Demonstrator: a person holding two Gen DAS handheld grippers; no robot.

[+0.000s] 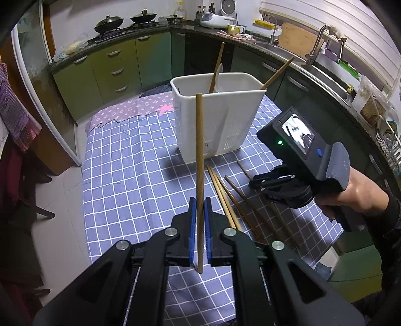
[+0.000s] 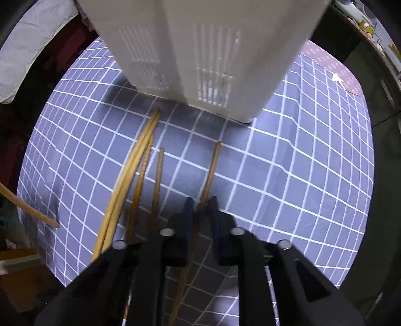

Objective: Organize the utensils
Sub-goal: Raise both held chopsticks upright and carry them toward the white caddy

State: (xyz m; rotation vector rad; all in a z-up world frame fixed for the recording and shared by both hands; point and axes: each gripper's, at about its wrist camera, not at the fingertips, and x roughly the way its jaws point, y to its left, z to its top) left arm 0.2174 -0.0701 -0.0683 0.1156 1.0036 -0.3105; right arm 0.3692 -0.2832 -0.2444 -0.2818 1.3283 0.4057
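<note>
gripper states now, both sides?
Left gripper: shut on an upright chopstick.
Right gripper: shut on a chopstick lying on the tablecloth.

I stand in a kitchen where green cabinets (image 1: 112,65) curve under a dark countertop (image 1: 140,31), two woks (image 1: 109,23) on the stove. A steel sink (image 1: 323,75) sits to my right, pale floor tiles (image 1: 65,198) below.

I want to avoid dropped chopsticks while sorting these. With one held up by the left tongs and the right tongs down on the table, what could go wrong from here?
1. The left tongs pinch the held chopstick near its lower end, so it may pivot or slip.
2. The right tongs have shut on one lying chopstick; a shallow pinch could drop it.
3. The white basket already holds leaning utensils that may block insertion.
</note>
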